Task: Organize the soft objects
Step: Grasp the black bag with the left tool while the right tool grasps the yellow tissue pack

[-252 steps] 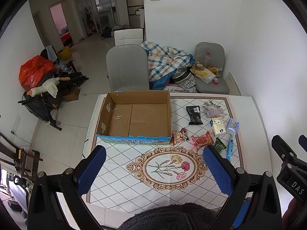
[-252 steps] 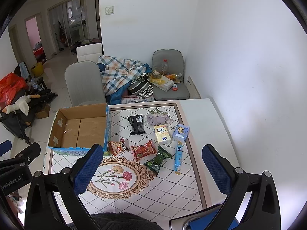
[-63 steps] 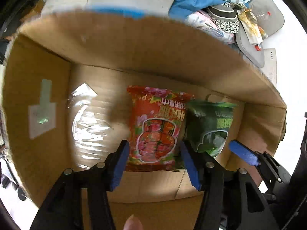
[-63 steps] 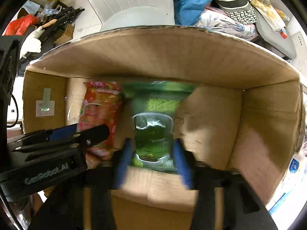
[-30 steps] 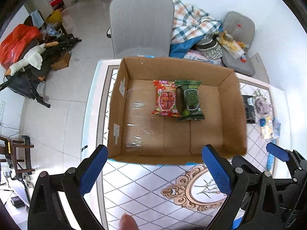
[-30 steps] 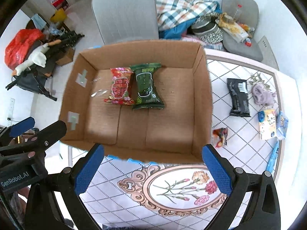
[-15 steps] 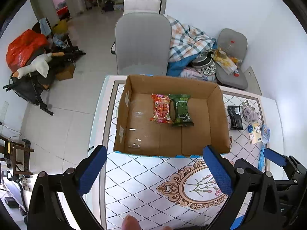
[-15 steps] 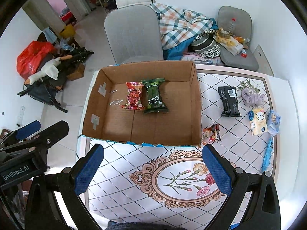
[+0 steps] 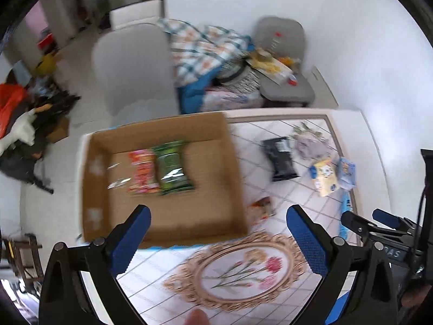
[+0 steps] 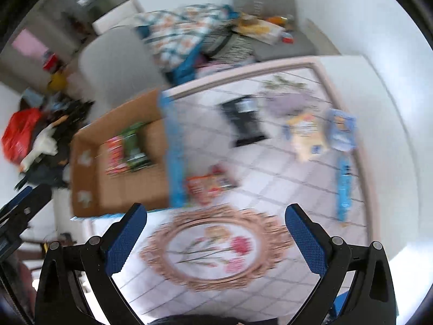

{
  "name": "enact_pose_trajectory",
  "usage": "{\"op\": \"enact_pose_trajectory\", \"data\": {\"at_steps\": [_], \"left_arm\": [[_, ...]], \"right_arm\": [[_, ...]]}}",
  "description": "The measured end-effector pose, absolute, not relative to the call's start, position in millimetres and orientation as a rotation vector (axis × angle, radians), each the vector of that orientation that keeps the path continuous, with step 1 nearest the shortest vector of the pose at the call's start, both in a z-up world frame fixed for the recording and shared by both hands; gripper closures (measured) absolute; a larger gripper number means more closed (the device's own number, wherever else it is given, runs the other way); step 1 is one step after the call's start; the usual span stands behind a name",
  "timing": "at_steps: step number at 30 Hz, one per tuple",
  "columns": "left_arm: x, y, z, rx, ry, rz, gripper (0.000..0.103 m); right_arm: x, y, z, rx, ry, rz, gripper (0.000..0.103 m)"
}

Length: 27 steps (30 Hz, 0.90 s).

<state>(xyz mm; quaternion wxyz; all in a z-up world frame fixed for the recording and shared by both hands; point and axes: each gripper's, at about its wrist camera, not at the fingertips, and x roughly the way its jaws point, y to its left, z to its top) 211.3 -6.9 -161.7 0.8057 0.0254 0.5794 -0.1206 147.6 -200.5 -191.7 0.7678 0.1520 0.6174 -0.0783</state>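
The cardboard box (image 9: 232,168) stands on the left of the table and holds a red snack pack (image 9: 140,170) and a green snack pack (image 9: 171,166) side by side. On the tablecloth to its right lie a small red pack (image 10: 208,182), a black pack (image 10: 245,124), a purple soft thing (image 10: 286,98), a yellow pack (image 10: 305,135), a light blue pack (image 10: 341,128) and a blue tube (image 10: 343,187). My left gripper (image 9: 216,235) is open and empty above the box's near wall. My right gripper (image 10: 215,234) is open and empty above the floral medallion (image 10: 213,246). Both views are blurred.
A grey chair (image 9: 132,67) stands behind the table. A plaid blanket (image 9: 205,46) and a second loaded grey chair (image 9: 284,62) sit by the white wall. Clutter with a red bag (image 10: 19,132) fills the floor at left. The table's right edge (image 10: 389,140) is near the wall.
Both grippers have swung to the right and lowered a little, so the box slid leftward in both views and the loose packs on the right came closer. Both stay open and empty.
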Motion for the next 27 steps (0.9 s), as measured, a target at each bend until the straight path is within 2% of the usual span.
{"op": "enact_pose_trajectory", "data": {"at_steps": [3,8,11,13,15,20,27], "left_arm": [[238.9,-63.9,-191.9,0.054,1.314,-0.331,0.000],[295.8,-137.8,-271.5,0.078,1.492,-0.356,0.001],[323.2,-166.0,-322.3,0.090,1.618,-0.352,0.008],[334.1,-179.4,-349.6,0.107,1.674,-0.342,0.017],[338.6,-185.4,-373.9,0.115,1.725,-0.327,0.020],[348.1,-198.0,-413.4,0.094,1.794,-0.295,0.021],[351.8,-208.1,-436.6,0.099,1.830,-0.267,0.021]], "right_arm": [[164.4,-254.3,-218.2,0.323,1.385,-0.214,0.000],[202.8,-315.4,-283.4,0.313,1.495,-0.205,0.000],[221.3,-328.6,-322.3,0.317,1.556,-0.176,0.000],[229.5,-331.8,-343.5,0.311,1.588,-0.165,0.000],[239.3,-337.6,-366.0,0.310,1.617,-0.154,0.000],[251.0,-347.3,-396.2,0.340,1.652,-0.158,0.000],[261.8,-352.5,-414.4,0.360,1.681,-0.155,0.002]]}}
